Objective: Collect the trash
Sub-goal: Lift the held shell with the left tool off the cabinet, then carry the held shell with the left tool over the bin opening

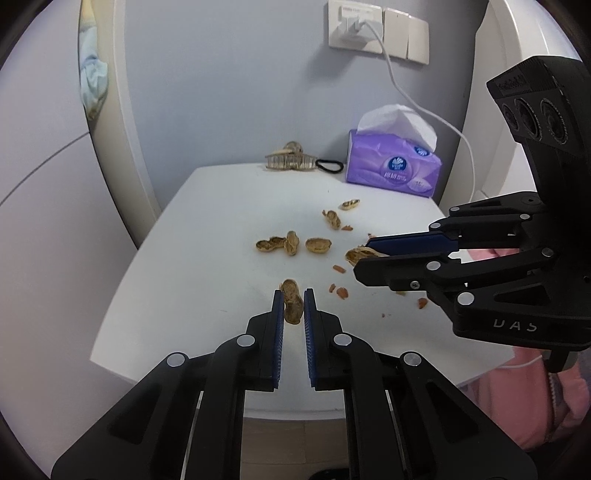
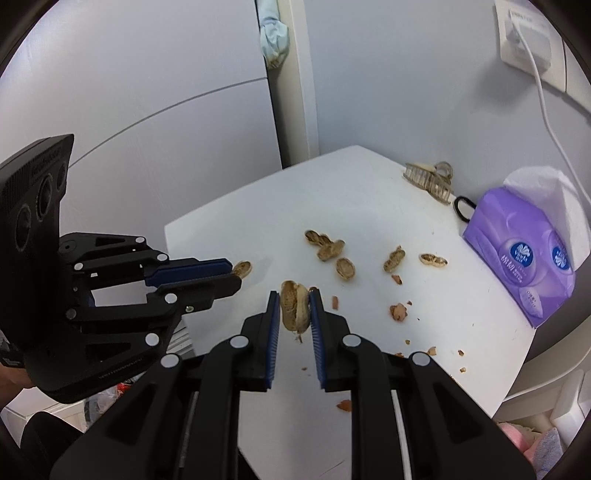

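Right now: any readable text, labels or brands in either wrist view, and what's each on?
"DAS", partly cut off: moulded on the right gripper body, seen from the left wrist.
Tissue pack: round blue logo with white lettering and further print, all too blurred to read.
Left gripper body: one line of small lettering, plus embossed text on its camera housing, both unreadable.
Wall socket: faint markings, illegible.

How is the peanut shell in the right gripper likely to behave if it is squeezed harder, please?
The peanut shell already gapes along a split, so it would probably crack. It looks hollow and light. The crumbs suggest such shells shed bits.
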The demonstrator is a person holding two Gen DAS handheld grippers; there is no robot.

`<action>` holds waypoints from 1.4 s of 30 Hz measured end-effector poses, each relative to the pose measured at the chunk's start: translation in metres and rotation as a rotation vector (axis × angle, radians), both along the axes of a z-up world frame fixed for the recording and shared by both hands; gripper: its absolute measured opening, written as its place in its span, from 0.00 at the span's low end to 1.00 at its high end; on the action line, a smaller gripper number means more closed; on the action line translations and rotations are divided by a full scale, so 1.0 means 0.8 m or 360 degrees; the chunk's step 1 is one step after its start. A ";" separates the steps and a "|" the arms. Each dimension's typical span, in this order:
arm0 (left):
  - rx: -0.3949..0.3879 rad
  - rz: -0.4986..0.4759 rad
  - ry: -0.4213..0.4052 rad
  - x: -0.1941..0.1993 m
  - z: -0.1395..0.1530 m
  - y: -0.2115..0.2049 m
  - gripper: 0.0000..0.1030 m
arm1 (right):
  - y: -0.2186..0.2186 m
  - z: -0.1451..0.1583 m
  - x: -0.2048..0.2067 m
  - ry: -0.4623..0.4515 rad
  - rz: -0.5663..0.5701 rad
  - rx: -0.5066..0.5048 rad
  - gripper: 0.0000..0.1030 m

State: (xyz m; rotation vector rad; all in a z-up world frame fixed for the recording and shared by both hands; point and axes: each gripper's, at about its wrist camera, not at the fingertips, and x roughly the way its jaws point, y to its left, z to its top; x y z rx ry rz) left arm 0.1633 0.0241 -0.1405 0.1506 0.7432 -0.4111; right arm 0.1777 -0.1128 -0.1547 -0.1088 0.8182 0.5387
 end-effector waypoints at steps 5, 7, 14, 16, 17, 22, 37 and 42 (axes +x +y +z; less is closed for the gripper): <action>0.0014 0.0034 -0.0031 -0.021 0.020 0.010 0.09 | 0.012 0.017 -0.017 -0.0036 0.0033 0.0009 0.17; 0.0011 0.0054 -0.0040 -0.030 0.027 0.017 0.09 | 0.019 0.025 -0.024 -0.0050 0.0049 0.0015 0.17; 0.0021 0.0126 -0.0095 -0.068 0.057 0.044 0.09 | 0.050 0.047 -0.054 -0.0088 0.0122 0.0034 0.17; 0.0023 0.0147 -0.0107 -0.080 0.064 0.052 0.09 | 0.062 0.054 -0.066 -0.0101 0.0152 0.0041 0.17; 0.0024 0.0159 -0.0111 -0.088 0.068 0.057 0.09 | 0.069 0.059 -0.073 -0.0110 0.0171 0.0045 0.17; 0.0042 0.0236 -0.0114 -0.130 0.077 0.083 0.09 | 0.099 0.070 -0.099 -0.0129 0.0251 0.0072 0.17; 0.0056 0.0567 -0.0108 -0.258 0.088 0.179 0.09 | 0.206 0.073 -0.199 -0.0122 0.0583 0.0090 0.17; 0.0052 0.0667 -0.0076 -0.298 0.077 0.203 0.09 | 0.234 0.060 -0.228 -0.0088 0.0678 0.0059 0.17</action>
